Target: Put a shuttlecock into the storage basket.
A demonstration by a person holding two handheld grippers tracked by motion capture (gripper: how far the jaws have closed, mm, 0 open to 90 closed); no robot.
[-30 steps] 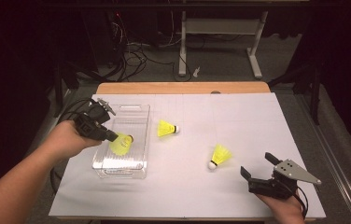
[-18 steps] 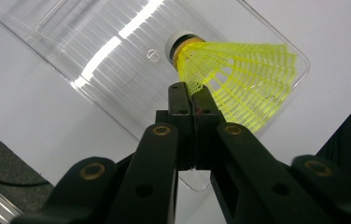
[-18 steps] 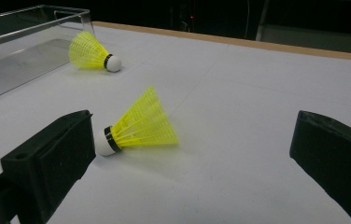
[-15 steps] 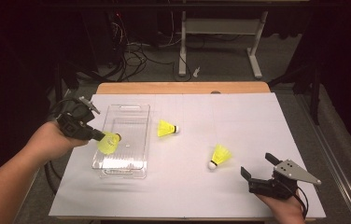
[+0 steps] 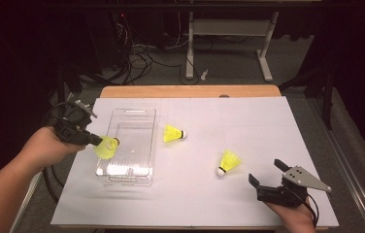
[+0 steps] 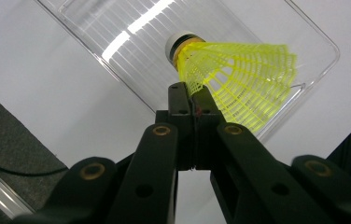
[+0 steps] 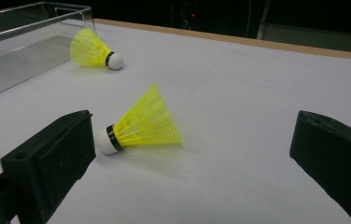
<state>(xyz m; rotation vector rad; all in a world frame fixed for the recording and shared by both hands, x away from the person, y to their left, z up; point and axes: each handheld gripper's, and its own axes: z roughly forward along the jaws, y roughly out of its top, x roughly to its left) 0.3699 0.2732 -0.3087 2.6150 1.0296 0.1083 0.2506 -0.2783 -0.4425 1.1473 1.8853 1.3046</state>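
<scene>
Now the left gripper [image 5: 94, 141] pinches a yellow shuttlecock [image 5: 106, 147] by the edge of its net skirt, jaws pressed tight, at the left edge of the clear tray [image 5: 144, 116]. Next, a second shuttlecock [image 5: 173, 133] lies just right of the tray. A third shuttlecock [image 5: 228, 161] lies farther right, near the right gripper [image 5: 267, 179], whose jaws are spread wide.

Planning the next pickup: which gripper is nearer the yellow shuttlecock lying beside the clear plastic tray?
Left. The left gripper is across the tray from that shuttlecock; the right gripper sits farther off.
</scene>
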